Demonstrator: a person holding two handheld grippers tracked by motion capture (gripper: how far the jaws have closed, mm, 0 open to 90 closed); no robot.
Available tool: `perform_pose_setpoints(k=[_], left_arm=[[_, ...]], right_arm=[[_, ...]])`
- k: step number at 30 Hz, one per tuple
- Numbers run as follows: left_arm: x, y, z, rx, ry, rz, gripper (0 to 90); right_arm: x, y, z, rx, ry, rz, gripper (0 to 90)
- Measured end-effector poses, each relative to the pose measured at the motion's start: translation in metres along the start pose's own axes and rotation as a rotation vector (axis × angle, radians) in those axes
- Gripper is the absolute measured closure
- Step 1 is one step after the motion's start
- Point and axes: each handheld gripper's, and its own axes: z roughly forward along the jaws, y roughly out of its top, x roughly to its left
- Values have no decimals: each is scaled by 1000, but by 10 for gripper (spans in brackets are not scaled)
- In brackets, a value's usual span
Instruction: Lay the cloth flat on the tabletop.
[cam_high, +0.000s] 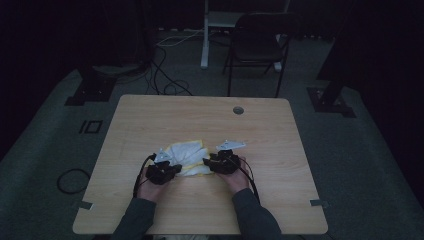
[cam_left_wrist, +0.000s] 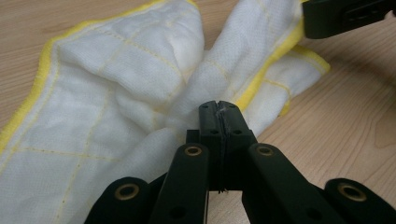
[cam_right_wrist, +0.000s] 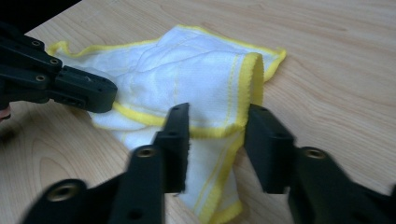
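Nearest us, our left gripper (cam_left_wrist: 219, 109) has its black jaws pinched tight on a bunched fold of a white quilted cloth (cam_left_wrist: 121, 93) with yellow stitching and a yellow hem, lying crumpled near the front middle of the pale wood-grain table (cam_high: 150, 115). Our right gripper (cam_right_wrist: 217, 140) stands parted, its pads either side of a raised hem loop, not pressing. We judge we should seat that soft hem deep before closing, then lift evenly.

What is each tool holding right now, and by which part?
The left tool is shut on the white cloth, pinching a bunched fold near its middle. The right tool holds nothing: its jaws stand apart around a yellow-hemmed fold.
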Motion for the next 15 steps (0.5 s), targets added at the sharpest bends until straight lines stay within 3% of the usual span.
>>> perform_pose_setpoints(k=[1, 3, 8, 15], left_arm=[[0, 0, 0, 0, -2, -1, 900], [1, 0, 0, 3, -12, -3, 895], [4, 5, -4, 0, -24, -11, 850], [14, 23, -15, -43, 18, -9, 778]], right_arm=[[0, 0, 0, -3, -9, -2, 776], [2, 1, -2, -12, -1, -19, 858], [9, 1, -5, 2, -25, -69, 876], [12, -4, -10, 5, -37, -90, 879]])
